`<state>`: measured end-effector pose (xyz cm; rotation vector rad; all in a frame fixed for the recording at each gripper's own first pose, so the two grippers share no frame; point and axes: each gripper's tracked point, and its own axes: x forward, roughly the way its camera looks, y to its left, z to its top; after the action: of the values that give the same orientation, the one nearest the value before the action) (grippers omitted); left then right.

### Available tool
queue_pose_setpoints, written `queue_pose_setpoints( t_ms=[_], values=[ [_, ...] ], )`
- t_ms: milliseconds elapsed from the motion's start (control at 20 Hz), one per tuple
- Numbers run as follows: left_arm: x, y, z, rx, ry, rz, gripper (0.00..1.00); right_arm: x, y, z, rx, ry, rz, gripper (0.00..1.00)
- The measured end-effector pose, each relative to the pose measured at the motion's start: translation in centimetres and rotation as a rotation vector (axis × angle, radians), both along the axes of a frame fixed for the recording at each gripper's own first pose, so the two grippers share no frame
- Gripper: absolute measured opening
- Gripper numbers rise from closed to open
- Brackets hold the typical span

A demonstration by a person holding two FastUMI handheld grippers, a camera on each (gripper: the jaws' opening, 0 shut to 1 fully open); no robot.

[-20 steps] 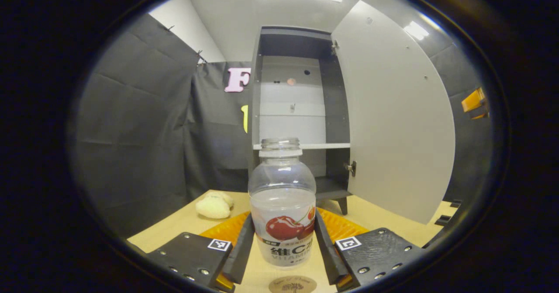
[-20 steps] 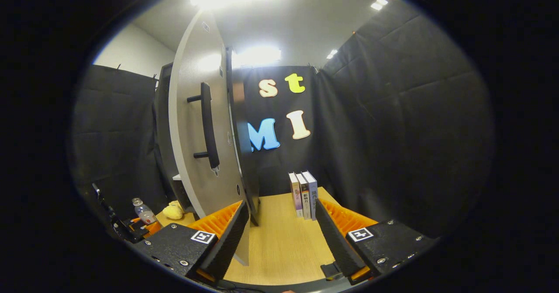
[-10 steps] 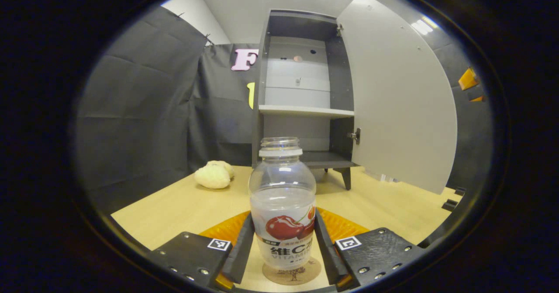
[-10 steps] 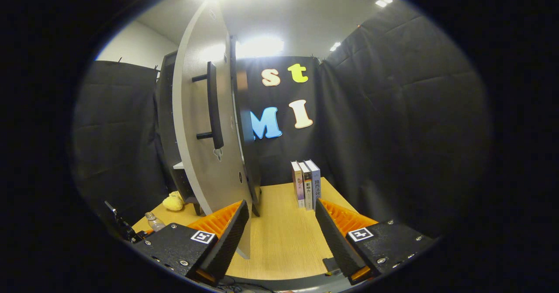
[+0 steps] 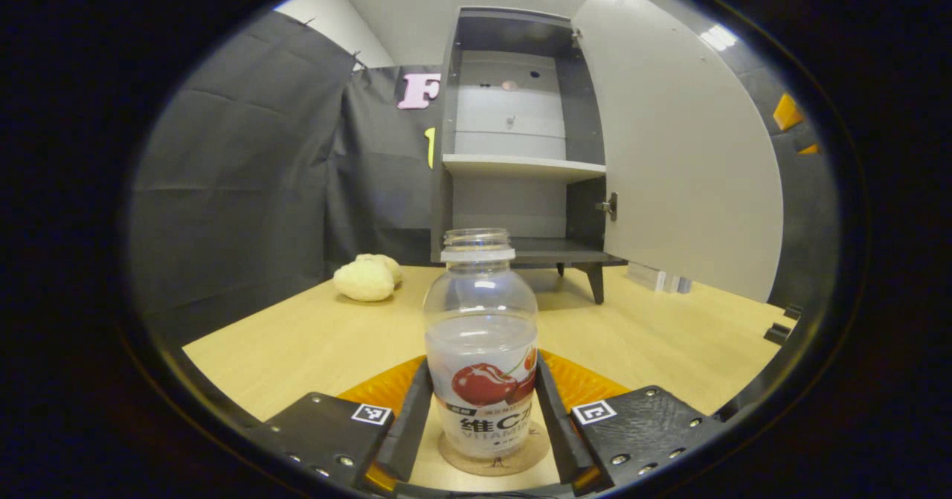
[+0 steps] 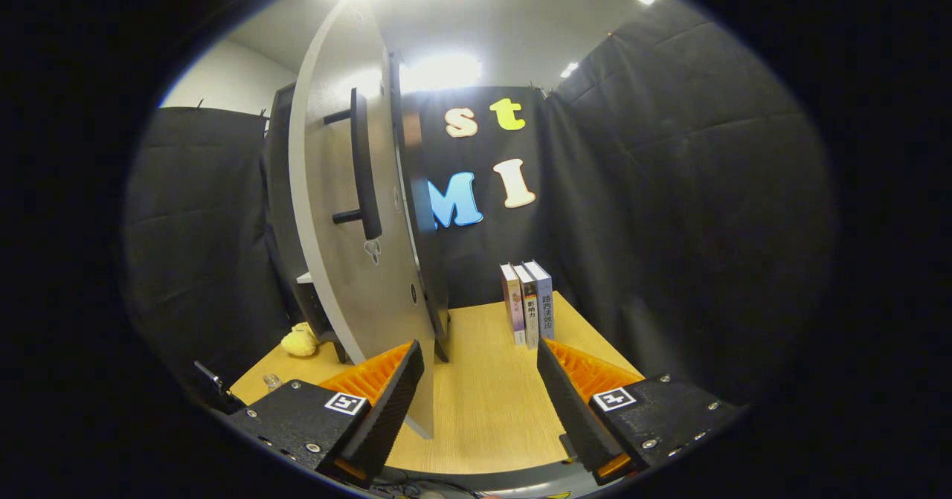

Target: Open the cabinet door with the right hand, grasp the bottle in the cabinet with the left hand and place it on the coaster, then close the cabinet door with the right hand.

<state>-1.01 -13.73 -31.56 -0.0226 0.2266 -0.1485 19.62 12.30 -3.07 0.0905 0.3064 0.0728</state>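
Bottle (image 5: 480,350): clear plastic, uncapped, cherry label, upright between the two fingers of the left hand-held gripper (image 5: 482,426), seen in the left gripper view. Base set on the round brown coaster (image 5: 492,460), which lies on the wooden surface (image 5: 297,343) right between the fingertips. Fingers close against the bottle's lower sides, one on the left and one on the right; firm pressing or mere touching cannot be told. Neck and open mouth well above the fingers.

Farther off, beyond the bottle: dark cabinet (image 5: 513,149) on short legs, white shelf inside, compartments bare. Cabinet door (image 5: 684,149) swung wide open to the right, its pale inner face toward the camera. A pale plush toy (image 5: 366,278) on the surface to the left of the cabinet.

In the right gripper view: right hand-held gripper (image 6: 476,398) wide open, holding nothing, fingers well apart above the surface. Outer face of the open door, with its dark vertical handle (image 6: 364,164), just beyond the left finger; door's lower edge near that fingertip, contact not clear. Three books (image 6: 529,304) upright at the far edge of the surface, against the black cloth.
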Motion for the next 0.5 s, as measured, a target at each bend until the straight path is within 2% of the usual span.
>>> queue_pose_setpoints(
  t_ms=[100,150,250,300,350,400,450,500],
  values=[
    [-0.3,-0.1,-0.1,0.020,0.006,-0.006,0.73,0.1,-0.1,0.3,-0.008,-0.009,0.001,0.95],
    [-0.4,-0.1,0.0,0.018,0.015,-0.001,0.78,0.1,-0.1,0.5,-0.007,-0.016,0.001,0.95],
    [-0.4,-0.1,0.0,0.010,0.033,0.012,0.68,0.3,0.0,0.7,-0.005,-0.021,0.000,0.94],
    [-0.4,0.0,-0.1,0.013,0.038,0.018,0.78,0.4,-0.1,0.8,-0.009,-0.023,-0.003,0.92],
    [-0.5,0.0,0.2,0.019,0.041,0.023,0.78,0.4,-0.3,1.0,-0.016,-0.026,-0.006,0.95],
    [-0.5,0.1,0.4,0.026,0.040,0.028,0.82,0.5,-0.3,1.3,-0.019,-0.033,-0.008,0.94],
    [-0.6,0.2,0.9,0.034,0.037,0.029,0.77,0.6,-0.2,1.6,-0.017,-0.041,-0.008,0.94],
    [-0.8,0.2,1.5,0.038,0.032,0.029,0.78,0.7,-0.1,2.0,-0.011,-0.047,-0.007,0.95]
  ],
)
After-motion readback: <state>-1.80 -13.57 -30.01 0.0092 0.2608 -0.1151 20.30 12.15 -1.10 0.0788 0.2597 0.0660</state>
